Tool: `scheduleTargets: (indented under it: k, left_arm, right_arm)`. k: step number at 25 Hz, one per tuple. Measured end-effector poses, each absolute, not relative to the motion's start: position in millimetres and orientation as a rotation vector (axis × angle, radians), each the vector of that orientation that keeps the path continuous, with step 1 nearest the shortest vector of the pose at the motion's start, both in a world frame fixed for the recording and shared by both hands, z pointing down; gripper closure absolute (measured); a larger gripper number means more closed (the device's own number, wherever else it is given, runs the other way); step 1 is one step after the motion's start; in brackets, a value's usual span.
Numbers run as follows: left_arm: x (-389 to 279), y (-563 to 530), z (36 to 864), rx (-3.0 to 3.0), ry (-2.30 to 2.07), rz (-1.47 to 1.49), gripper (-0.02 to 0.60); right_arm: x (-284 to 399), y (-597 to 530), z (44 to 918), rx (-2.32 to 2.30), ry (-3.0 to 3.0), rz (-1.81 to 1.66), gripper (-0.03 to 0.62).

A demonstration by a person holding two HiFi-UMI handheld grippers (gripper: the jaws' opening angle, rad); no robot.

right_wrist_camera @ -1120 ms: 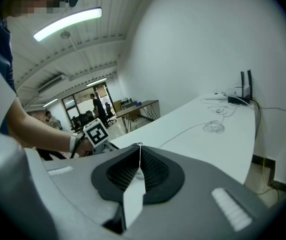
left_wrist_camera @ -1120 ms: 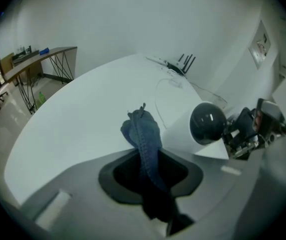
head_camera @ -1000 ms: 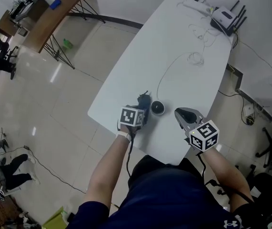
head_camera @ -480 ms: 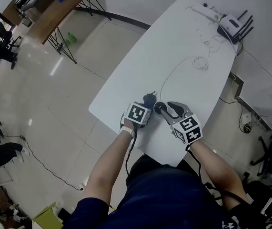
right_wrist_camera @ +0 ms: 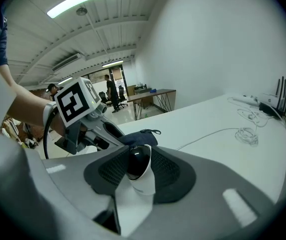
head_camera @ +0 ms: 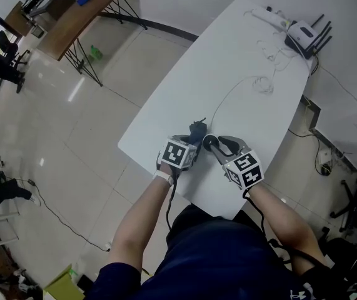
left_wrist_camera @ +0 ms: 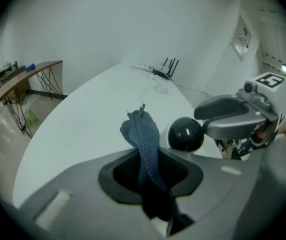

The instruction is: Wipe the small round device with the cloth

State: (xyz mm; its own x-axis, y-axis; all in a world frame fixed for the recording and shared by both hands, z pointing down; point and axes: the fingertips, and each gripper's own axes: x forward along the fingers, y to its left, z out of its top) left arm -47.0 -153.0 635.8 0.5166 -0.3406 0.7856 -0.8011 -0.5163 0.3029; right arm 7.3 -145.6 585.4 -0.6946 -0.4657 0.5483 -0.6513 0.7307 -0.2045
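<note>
Cloth clamped in my left fingers hangs just left of the small round device, at lower centre of the head view by the counter edge, where my right fingers, just closing, pinch its white body, dark dome facing the cloth.

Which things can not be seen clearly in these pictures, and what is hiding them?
- Sides of the small round device: right gripper view, covered by the right gripper, whose jaws have just been closing around it.
- Lower end of the cloth: left gripper view, inside the left gripper.
- Markings on the router: head view, too small.
</note>
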Motion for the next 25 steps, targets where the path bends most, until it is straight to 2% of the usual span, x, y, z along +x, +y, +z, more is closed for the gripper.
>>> scheduleTargets:
  k: [9, 16, 19, 22, 25]
  left_arm:
    - [-36.7, -158.3, 594.4, 2.333, -1.003, 1.138, 0.491]
    - [-7.4, -140.8, 565.7, 2.659, -0.952, 1.654, 0.491]
    - [2.0, -134.1, 562.6, 2.726, -0.944, 1.790, 0.491]
    - [0.8, -133.8, 565.0, 2.701, -0.984, 1.690, 0.491]
    - [-16.1, -140.4, 570.8, 2.515, -1.056, 1.288, 0.491]
  right_arm:
    - [9.7, -146.3, 588.6, 0.856, -2.463, 0.521, 0.454]
    - [10.1, -147.0, 588.1, 0.856, -2.456, 0.516, 0.454]
    - [10.8, -147.4, 588.0, 0.857, -2.456, 0.512, 0.454]
    - [11.0, -146.7, 588.5, 0.856, -2.456, 0.502, 0.454]
    - [10.2, -145.7, 589.2, 0.857, -2.454, 0.499, 0.454]
